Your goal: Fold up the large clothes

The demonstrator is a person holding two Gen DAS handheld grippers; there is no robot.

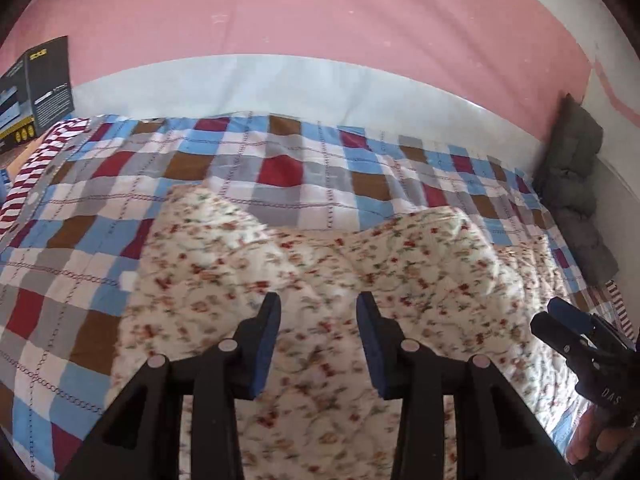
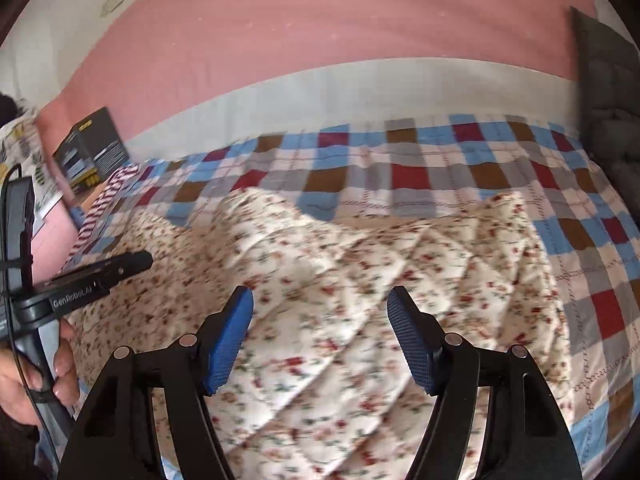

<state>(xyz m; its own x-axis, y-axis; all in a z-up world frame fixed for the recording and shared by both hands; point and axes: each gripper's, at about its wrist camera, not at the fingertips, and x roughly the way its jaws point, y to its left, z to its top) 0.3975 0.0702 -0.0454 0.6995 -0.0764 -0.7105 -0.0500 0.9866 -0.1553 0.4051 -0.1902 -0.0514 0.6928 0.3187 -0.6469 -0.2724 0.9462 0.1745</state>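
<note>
A cream floral quilted cloth lies rumpled on a bed covered by a checked spread; it also shows in the right wrist view. My left gripper is open and empty, held above the near part of the floral cloth. My right gripper is open and empty, also above the cloth. The right gripper shows at the right edge of the left wrist view. The left gripper shows at the left of the right wrist view.
A pink and white wall runs behind the bed. A dark box stands at the far left. A grey quilted cushion leans at the right. A red-and-white striped cloth lies at the bed's left edge.
</note>
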